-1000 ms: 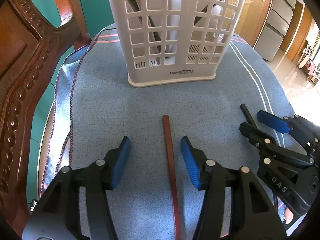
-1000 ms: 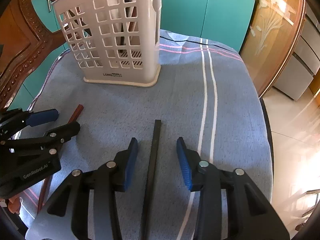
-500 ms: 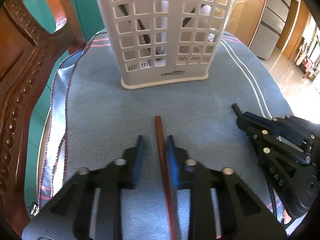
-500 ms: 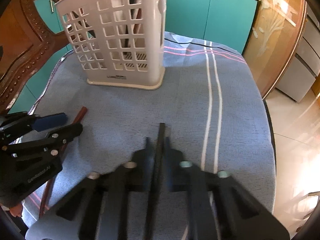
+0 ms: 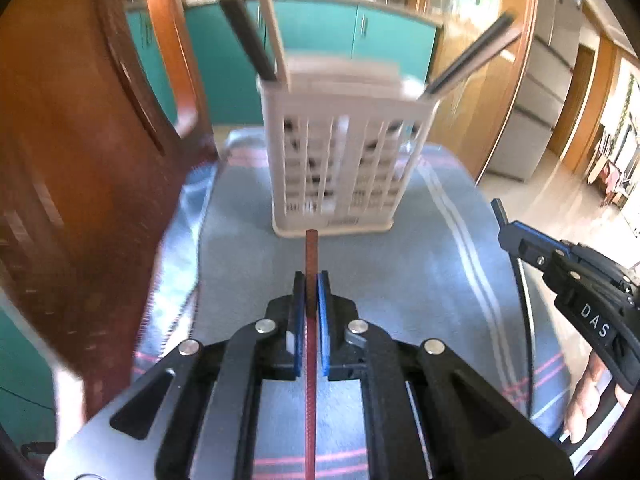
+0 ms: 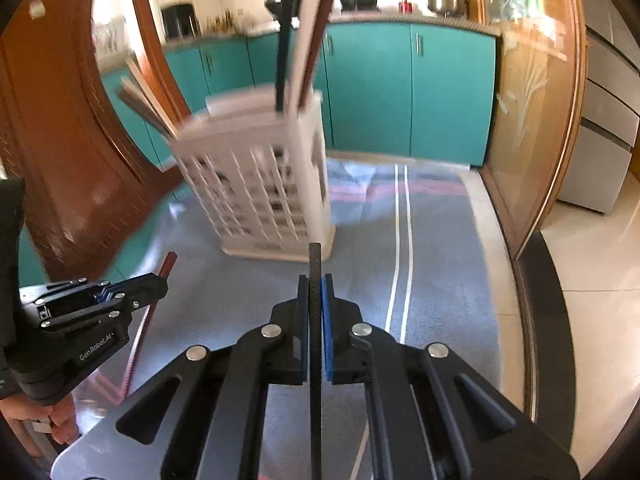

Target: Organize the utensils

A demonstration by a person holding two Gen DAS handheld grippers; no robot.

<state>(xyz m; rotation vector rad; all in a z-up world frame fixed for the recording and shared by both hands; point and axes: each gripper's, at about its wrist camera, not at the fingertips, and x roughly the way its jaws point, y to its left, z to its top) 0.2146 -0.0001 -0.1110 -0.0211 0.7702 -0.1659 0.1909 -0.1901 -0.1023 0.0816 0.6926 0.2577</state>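
Blue striped cloth (image 5: 420, 264) lay bare between both grippers and white slotted utensil basket (image 5: 340, 160), carved wooden chair (image 5: 80, 160) crowded the left edge, left gripper (image 5: 311, 292) pinched a slim reddish-brown chopstick (image 5: 311, 248), right gripper (image 6: 315, 292) pinched a black chopstick (image 6: 315, 264), both chopsticks pointed basketward.

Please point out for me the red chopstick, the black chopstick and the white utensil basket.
red chopstick (image 5: 311, 256), left wrist view, on the shaft ahead of the gripper.
black chopstick (image 6: 315, 264), right wrist view, on the shaft near its tip.
white utensil basket (image 5: 340, 168), left wrist view, on the front lattice wall.
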